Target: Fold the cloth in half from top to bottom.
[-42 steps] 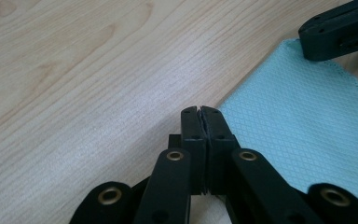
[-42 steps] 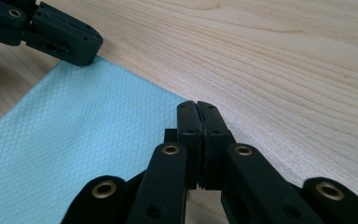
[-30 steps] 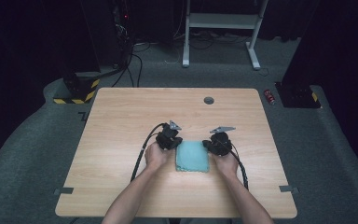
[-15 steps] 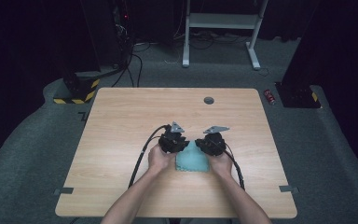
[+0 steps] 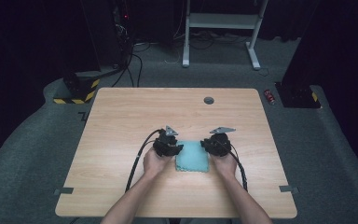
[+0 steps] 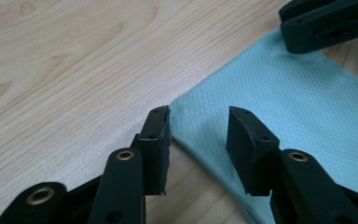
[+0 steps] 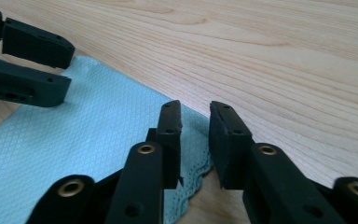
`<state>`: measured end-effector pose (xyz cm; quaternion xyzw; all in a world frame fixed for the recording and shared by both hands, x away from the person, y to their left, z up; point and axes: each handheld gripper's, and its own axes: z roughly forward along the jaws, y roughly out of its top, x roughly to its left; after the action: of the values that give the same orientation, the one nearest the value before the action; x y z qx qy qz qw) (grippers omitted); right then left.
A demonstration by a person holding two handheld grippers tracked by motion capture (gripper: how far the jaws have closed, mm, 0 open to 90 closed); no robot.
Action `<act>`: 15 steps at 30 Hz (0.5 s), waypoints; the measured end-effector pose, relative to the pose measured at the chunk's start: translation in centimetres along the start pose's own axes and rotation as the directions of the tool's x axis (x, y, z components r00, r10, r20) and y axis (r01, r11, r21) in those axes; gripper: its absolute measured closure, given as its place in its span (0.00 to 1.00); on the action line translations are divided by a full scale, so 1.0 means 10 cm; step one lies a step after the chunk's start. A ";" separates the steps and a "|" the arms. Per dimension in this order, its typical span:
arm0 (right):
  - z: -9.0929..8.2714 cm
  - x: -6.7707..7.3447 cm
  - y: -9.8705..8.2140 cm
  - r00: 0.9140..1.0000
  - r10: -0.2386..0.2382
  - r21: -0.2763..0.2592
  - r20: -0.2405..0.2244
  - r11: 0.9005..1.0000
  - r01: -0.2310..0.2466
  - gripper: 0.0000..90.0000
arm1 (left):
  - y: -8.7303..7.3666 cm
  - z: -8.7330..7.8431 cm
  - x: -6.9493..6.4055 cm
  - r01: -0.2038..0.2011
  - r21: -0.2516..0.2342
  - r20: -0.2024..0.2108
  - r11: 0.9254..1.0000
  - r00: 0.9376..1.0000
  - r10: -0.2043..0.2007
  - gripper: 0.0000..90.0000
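Now the light blue cloth (image 5: 192,156) lies flat on the wooden table (image 5: 121,121), in the near half of it and close to the middle, between the two hands of the person. It looks like a folded square with a fine woven pattern and a small wavy edge.

The left gripper (image 5: 173,150) is at the left side of the cloth. In the left gripper view its jaws are apart, about half of their way, and they have just been opening. The left corner of the cloth (image 6: 279,116) lies under the gap between the two jaws, but the pads do not press on it, so nothing is held. The left hand (image 5: 154,163) holds this gripper from behind, and a black cable (image 5: 137,158) goes from it toward the near edge of the table.

The right gripper (image 5: 208,145) is at the right side of the cloth. In the right gripper view its jaws have a narrower gap, and they also have just been opening. The right edge of the cloth (image 7: 88,140) passes below them, and the pads are free of it. The right hand (image 5: 223,161) rests on the table behind it.

Farther on the table there is a small dark round cap (image 5: 209,100), well apart from the cloth.
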<state>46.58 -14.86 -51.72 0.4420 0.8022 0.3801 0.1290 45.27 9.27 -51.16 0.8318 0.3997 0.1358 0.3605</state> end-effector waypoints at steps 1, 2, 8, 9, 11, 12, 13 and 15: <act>-0.02 0.00 0.00 1.000 0.004 -0.005 0.002 1.000 -0.004 0.77 | -0.02 -0.03 0.01 0.007 -0.009 -0.001 1.000 1.000 -0.007 0.65; -0.05 -0.01 -0.01 1.000 0.013 -0.015 0.001 1.000 -0.013 0.75 | -0.03 -0.06 0.01 0.015 -0.017 0.000 1.000 1.000 -0.015 0.63; -0.23 0.02 0.03 1.000 0.001 -0.060 -0.008 0.998 -0.001 0.68 | -0.05 -0.23 0.03 0.021 -0.053 0.006 0.998 1.000 -0.021 0.58; -0.25 0.01 0.03 1.000 0.006 -0.059 -0.009 0.998 -0.007 0.66 | -0.05 -0.26 0.03 0.024 -0.059 0.010 0.998 1.000 -0.024 0.57; -0.28 -0.01 0.02 1.000 0.012 -0.056 -0.016 0.998 -0.013 0.64 | -0.05 -0.32 0.04 0.035 -0.074 0.015 0.997 0.999 -0.034 0.54; -0.30 -0.02 0.01 1.000 0.009 -0.055 -0.011 0.998 -0.009 0.64 | -0.05 -0.35 0.04 0.046 -0.081 0.020 0.996 0.999 -0.044 0.53; -0.33 -0.02 -0.01 1.000 0.006 -0.058 -0.005 0.998 -0.006 0.63 | -0.05 -0.38 0.05 0.040 -0.087 0.019 0.995 0.999 -0.039 0.53; -0.37 -0.05 -0.05 1.000 0.014 -0.067 -0.007 0.998 -0.015 0.63 | -0.07 -0.43 0.05 0.038 -0.099 0.012 0.994 0.999 -0.037 0.52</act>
<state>44.58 -17.27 -49.59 0.4420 0.7861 0.4094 0.1384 42.99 12.10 -48.64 0.8059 0.4060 0.1444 0.4060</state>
